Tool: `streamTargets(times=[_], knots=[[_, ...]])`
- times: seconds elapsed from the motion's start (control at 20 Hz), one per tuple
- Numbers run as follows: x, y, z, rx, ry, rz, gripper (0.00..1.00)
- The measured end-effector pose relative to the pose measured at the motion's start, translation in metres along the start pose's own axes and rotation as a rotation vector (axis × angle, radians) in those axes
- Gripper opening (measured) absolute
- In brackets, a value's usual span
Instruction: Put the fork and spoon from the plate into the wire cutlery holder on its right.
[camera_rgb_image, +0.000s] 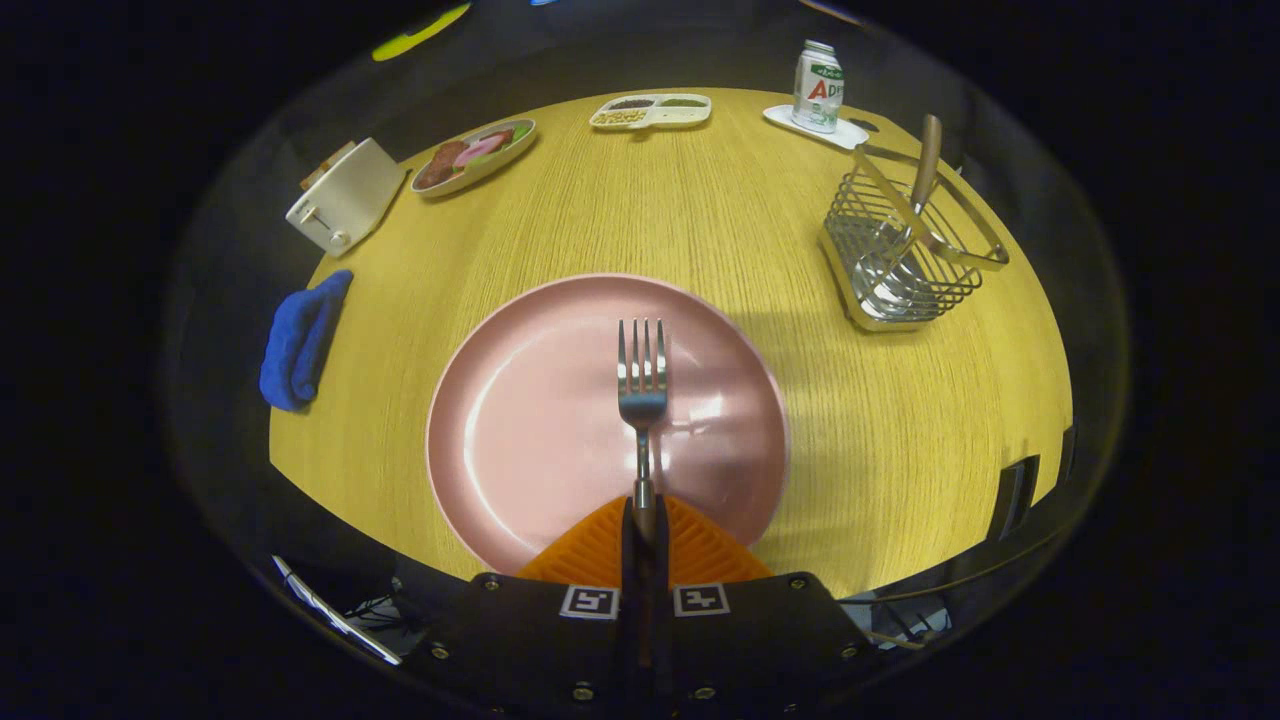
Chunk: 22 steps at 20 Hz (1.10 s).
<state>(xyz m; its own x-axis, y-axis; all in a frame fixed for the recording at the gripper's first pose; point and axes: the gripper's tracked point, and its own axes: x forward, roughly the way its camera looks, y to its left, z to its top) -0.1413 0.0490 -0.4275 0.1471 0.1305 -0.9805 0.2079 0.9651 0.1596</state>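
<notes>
Gripper clamped tight on the fork, both orange fingers pressed against the handle, tines pointing straight ahead. Fork hung over the middle of the pink plate; couldn't tell if lifted or touching. Spoon sat already in the wire cutlery holder, off to the plate's right on the wooden table, handle leaning up. Farther back: toaster, blue cloth, drink can.
</notes>
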Motion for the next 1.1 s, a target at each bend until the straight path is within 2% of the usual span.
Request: streamTargets(times=[0.15, 0.5, 0.85, 1.1], knots=[[-0.026, -0.018, 0.033, 0.053, -0.07, 0.01, 0.05], [-0.085, -0.088, 0.101, 0.175, -0.215, -0.024, 0.05], [-0.102, -0.15, 0.105, 0.24, -0.206, -0.091, 0.06], [-0.092, -0.141, 0.089, 0.19, -0.136, -0.066, 0.06]])
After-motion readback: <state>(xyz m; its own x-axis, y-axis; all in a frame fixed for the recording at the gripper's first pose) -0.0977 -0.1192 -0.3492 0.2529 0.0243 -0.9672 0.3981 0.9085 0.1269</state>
